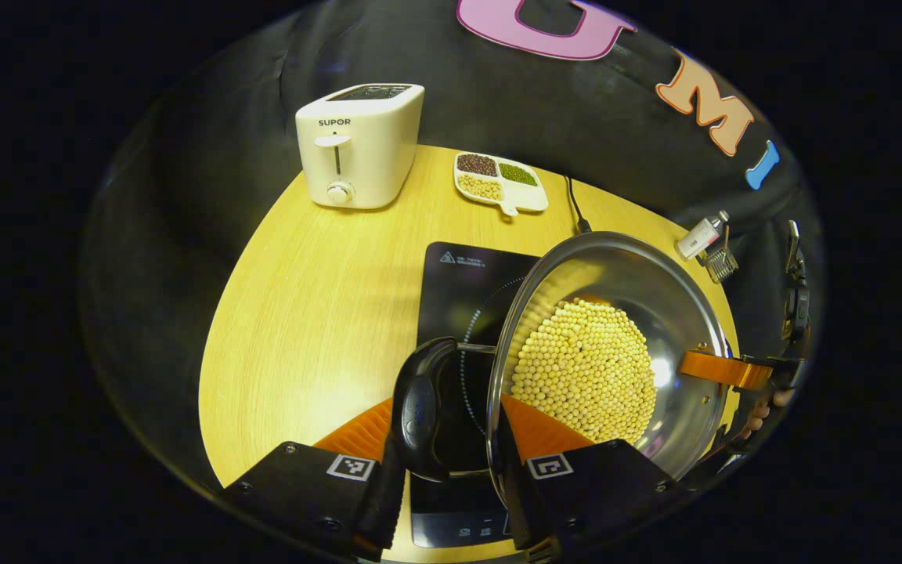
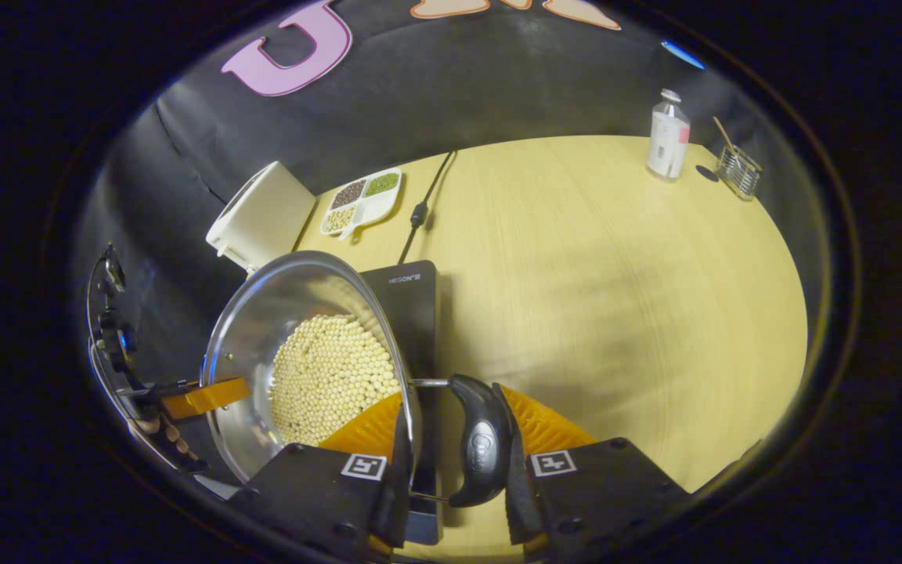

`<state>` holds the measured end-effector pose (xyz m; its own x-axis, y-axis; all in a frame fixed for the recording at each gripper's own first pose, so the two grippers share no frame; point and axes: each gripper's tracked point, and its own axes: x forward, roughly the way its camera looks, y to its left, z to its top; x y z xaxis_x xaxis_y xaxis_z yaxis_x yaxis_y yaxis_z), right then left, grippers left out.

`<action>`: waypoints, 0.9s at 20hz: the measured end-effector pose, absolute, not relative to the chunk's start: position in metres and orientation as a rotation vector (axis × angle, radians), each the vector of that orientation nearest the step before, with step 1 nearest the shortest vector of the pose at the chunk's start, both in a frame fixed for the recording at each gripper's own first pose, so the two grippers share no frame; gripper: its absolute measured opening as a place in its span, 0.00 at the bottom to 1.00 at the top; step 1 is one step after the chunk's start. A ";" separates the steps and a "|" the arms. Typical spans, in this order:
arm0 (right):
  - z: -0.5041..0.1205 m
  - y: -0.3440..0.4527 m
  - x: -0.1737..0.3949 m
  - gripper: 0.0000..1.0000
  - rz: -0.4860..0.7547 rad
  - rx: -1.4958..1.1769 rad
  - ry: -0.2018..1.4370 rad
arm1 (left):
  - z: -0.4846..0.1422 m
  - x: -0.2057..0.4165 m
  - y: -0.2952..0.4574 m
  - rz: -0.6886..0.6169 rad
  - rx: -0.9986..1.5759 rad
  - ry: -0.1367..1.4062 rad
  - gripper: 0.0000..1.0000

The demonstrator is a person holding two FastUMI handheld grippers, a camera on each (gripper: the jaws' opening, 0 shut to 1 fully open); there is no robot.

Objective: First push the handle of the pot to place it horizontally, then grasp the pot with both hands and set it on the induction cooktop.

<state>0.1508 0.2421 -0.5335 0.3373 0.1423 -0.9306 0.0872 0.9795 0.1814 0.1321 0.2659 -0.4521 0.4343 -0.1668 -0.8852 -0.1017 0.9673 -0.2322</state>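
I have the shiny round steel pot (image 1: 600, 352), its bottom covered with pale yellow beans (image 1: 586, 368), held up between both claws and tilted as each camera sees it. In the left gripper view my left claw (image 1: 451, 439) is closed on the pot's black plastic side handle (image 1: 420, 407): one orange finger lies on the handle's outer face, the other just inside the rim. In the right gripper view my right claw (image 2: 451, 450) grips the opposite black handle (image 2: 481, 450) the same way, jaws narrow around it. The other claw's orange finger appears across the bowl in each view, with a person's fingers behind it.

The handle-pushing step looks finished, since both handles sit level and both are grasped. The pot appears lifted and hangs directly ahead of my fingers, over the flat black glass induction cooktop (image 1: 467, 290), which lies under and beyond the left claw. What remains, as I judge it, is lowering the pot squarely onto the ring and releasing. Whether the base already touches the glass I cannot tell.
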 end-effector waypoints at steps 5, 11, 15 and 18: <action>-0.541 0.261 0.160 0.52 0.041 0.234 1.227 | -0.456 0.147 0.287 -0.047 -0.242 1.082 0.57; -0.547 0.267 0.166 0.48 0.059 0.259 1.207 | -0.458 0.150 0.290 -0.043 -0.208 1.065 0.60; -0.543 0.262 0.168 0.66 0.026 0.276 1.191 | -0.461 0.145 0.295 -0.023 -0.082 1.057 0.78; -0.533 0.259 0.171 0.74 0.041 0.278 1.152 | -0.441 0.150 0.306 0.015 0.058 0.983 0.90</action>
<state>0.1713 0.2590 -0.5332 0.4097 0.1743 -0.8954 0.1097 0.9650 0.2381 0.1499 0.3063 -0.4407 0.5545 0.0388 -0.8313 0.0134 0.9984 0.0556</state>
